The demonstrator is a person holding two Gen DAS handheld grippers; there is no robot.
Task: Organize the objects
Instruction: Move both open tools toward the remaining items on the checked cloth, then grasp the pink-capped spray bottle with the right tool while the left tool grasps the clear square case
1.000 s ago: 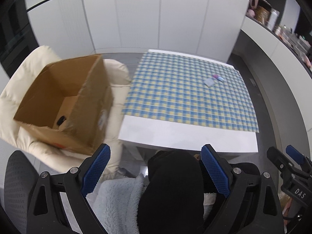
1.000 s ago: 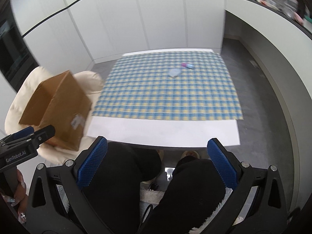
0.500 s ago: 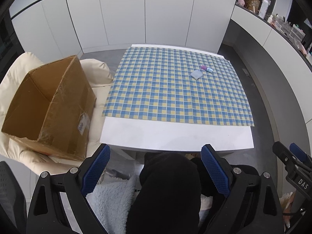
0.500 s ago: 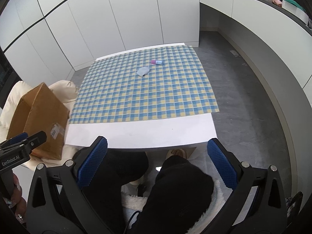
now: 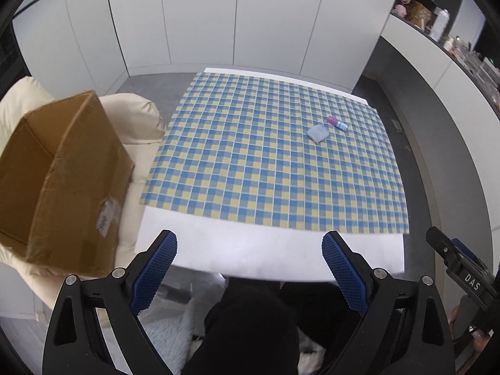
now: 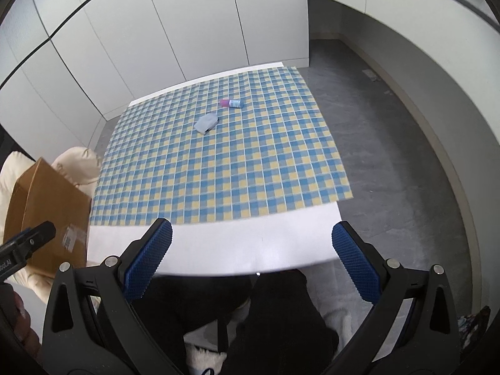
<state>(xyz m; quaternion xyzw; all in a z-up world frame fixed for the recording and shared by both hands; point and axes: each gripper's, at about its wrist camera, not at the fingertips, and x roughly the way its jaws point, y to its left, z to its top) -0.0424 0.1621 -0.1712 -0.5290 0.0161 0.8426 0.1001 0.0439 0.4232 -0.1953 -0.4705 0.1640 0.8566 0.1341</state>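
Observation:
A small pale blue pouch [image 5: 317,133] [image 6: 206,123] and a small bottle with a pink cap [image 5: 337,123] [image 6: 231,103] lie side by side on the far right part of a blue and yellow checked cloth [image 5: 268,162] [image 6: 218,162]. A brown cardboard box [image 5: 59,184] [image 6: 47,215] stands on a cream armchair [image 5: 137,115] to the left of the table. My left gripper [image 5: 248,257] and right gripper [image 6: 251,248] are both open and empty, held above the table's near edge, far from the objects.
The white table [image 5: 268,256] shows a bare strip at its near edge. White cabinet doors [image 5: 218,15] stand behind it. A curved counter [image 5: 453,72] with clutter runs along the right. The person's dark-clothed legs [image 5: 250,328] are below the grippers.
Both grippers have risen and swung toward the table, the right one further right. The box now shows its side, not its open inside. Jaws stayed open.

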